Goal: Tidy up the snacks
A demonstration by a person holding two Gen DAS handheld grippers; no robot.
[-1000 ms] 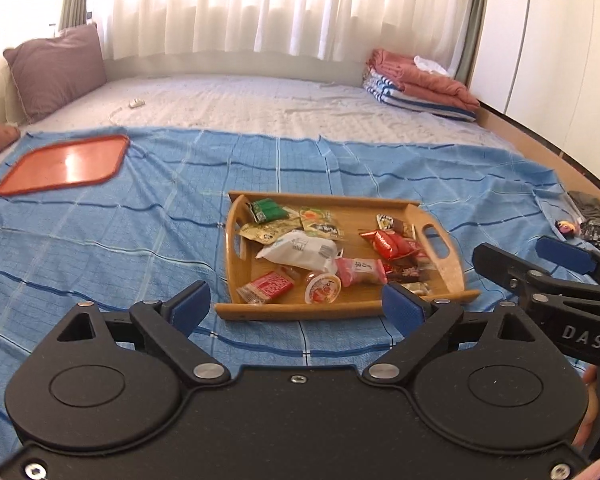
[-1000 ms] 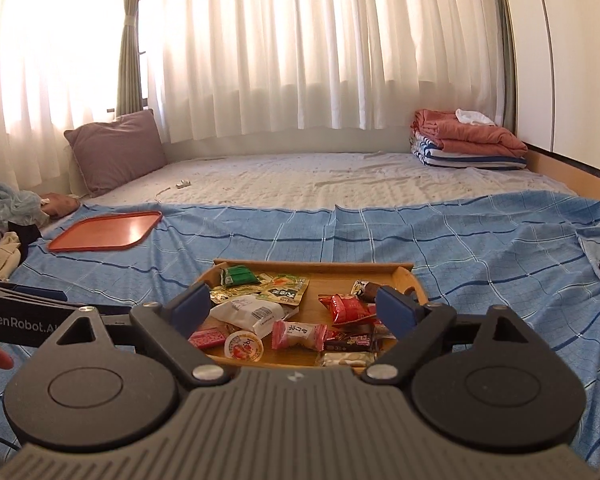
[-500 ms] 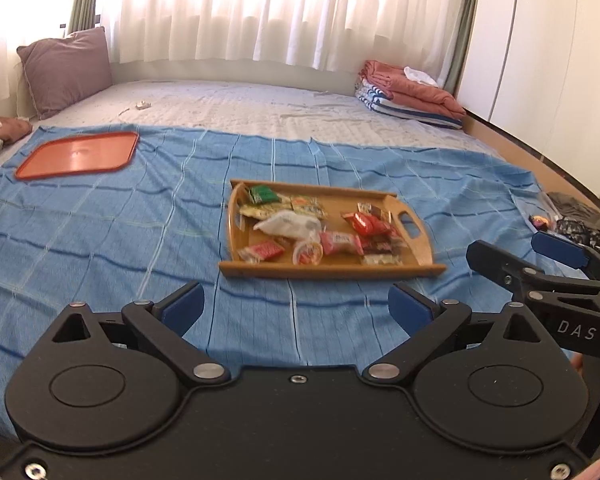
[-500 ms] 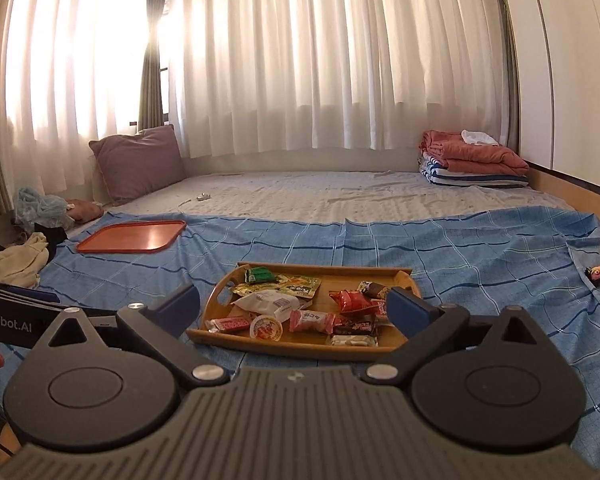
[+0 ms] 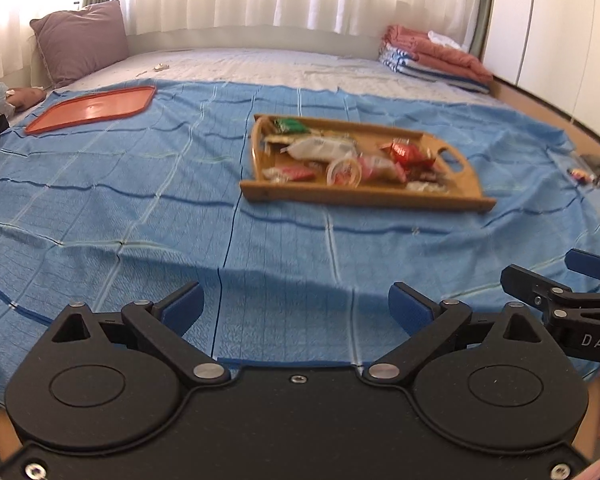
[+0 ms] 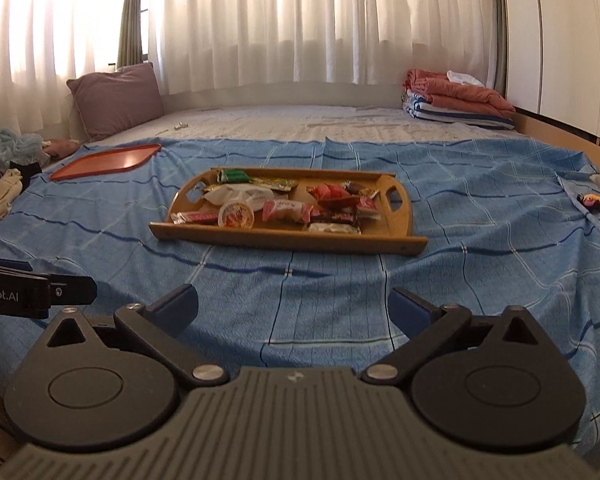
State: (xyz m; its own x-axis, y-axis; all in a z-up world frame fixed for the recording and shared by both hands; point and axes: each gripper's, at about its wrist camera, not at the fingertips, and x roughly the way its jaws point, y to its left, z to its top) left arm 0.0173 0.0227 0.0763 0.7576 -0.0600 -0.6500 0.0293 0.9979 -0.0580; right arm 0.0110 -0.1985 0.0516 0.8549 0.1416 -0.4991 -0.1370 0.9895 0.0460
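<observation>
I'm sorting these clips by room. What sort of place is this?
Most likely a bedroom: a wide bed under a blue sheet, a purple pillow by curtained windows, and folded blankets stacked in the far corner.

Both wrist cameras sit low at the bed's near edge, facing the curtains; both share the tray, well ahead.

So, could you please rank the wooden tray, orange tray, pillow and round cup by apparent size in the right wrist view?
1. Wooden tray, nearest, so partly inflated.
2. Pillow.
3. Orange tray, seen edge-on and farther off, so unsure against the pillow.
4. Round cup.
</observation>
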